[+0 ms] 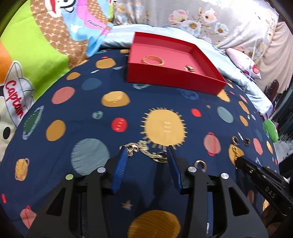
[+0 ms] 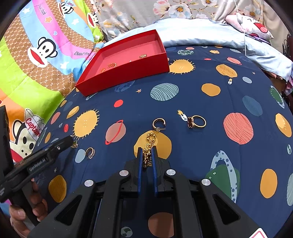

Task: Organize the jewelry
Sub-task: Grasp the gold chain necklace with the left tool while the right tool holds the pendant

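Observation:
A red box (image 1: 174,80) (image 2: 128,75) sits on the planet-print blanket and holds a gold bracelet (image 1: 153,60) (image 2: 111,65) and small gold pieces (image 1: 189,69) (image 2: 143,55). My left gripper (image 1: 147,152) is open, its blue fingers either side of a gold chain (image 1: 146,150) lying on the blanket. My right gripper (image 2: 146,152) is shut on a gold chain bracelet (image 2: 148,146) that lies on the blanket; it shows at the right of the left wrist view (image 1: 236,155). Loose on the blanket are a hoop earring (image 2: 159,124), a ring with a dark stone (image 2: 196,121) and a second hoop earring (image 2: 90,152) (image 1: 200,164).
A monkey-print quilt (image 2: 36,60) lies to the left, a pale blue sheet (image 2: 201,31) and floral fabric (image 1: 192,16) behind the box. Two small earrings (image 1: 240,140) lie at the right of the left wrist view. The left gripper's body (image 2: 36,161) crosses the lower left of the right wrist view.

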Tool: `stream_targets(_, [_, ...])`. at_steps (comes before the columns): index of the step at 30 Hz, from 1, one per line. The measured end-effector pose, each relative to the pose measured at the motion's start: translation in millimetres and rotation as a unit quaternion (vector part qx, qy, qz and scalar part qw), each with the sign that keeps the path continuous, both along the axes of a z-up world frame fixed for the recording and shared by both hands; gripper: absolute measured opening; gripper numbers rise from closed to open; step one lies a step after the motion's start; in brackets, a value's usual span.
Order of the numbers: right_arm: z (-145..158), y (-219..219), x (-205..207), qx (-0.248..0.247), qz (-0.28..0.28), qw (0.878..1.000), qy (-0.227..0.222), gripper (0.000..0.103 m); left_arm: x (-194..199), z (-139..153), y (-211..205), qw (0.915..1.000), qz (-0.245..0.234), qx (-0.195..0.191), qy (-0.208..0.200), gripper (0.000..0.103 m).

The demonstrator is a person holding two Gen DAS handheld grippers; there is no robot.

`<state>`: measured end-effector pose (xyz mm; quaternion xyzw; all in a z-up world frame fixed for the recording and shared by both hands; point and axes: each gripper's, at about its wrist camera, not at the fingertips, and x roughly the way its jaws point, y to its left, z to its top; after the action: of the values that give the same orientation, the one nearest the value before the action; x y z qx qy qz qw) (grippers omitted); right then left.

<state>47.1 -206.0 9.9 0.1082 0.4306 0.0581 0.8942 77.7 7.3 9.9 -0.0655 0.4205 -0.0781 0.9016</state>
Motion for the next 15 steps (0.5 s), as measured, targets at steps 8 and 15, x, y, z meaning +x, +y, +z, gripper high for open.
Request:
stream_targets(8, [-0.4, -0.4, 0.0, 0.0, 0.0, 1.0, 0.0, 0.009, 4.1, -2.0, -13.5, 0.9994, -0.002, 0.034, 0.0, 0.045])
stream_targets(15, [-0.5, -0.4, 0.2, 0.0, 0.0, 1.0, 0.0, 0.009, 5.7, -2.3, -14.1, 0.9981, 0.004, 0.061, 0.0, 0.015])
